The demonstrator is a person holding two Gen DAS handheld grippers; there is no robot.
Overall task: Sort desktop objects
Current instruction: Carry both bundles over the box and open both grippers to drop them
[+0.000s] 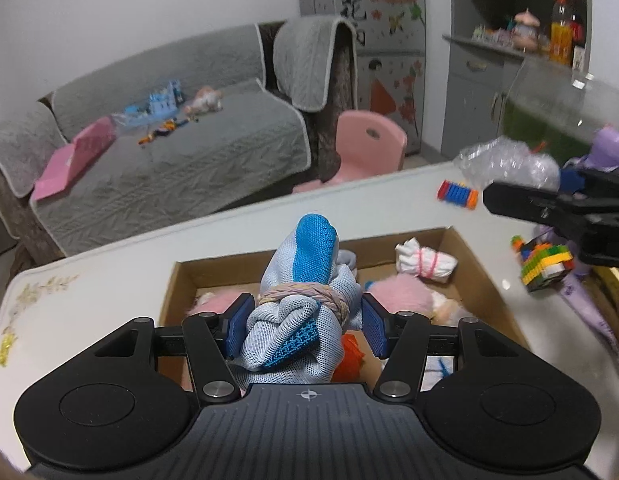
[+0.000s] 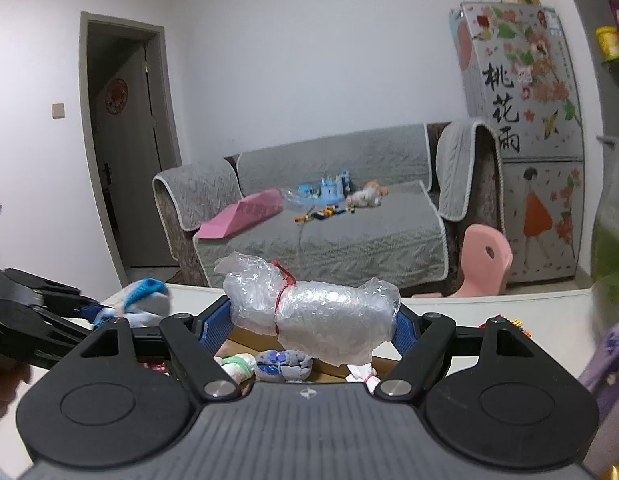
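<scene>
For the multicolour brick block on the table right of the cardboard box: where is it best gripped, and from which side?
Probably from above, closing a hand-held gripper across the two long sides of the brick block. It sits low on the white table, apart from the cardboard box, so its sides look reachable; purple fabric crowds its right side. Both hand-held grippers already hold bundles.

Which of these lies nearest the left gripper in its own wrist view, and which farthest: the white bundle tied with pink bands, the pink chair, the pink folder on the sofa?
From the left gripper:
1. White bundle, in the box, right.
2. Pink chair, beyond the table.
3. Pink folder, on the sofa, far left.
</scene>
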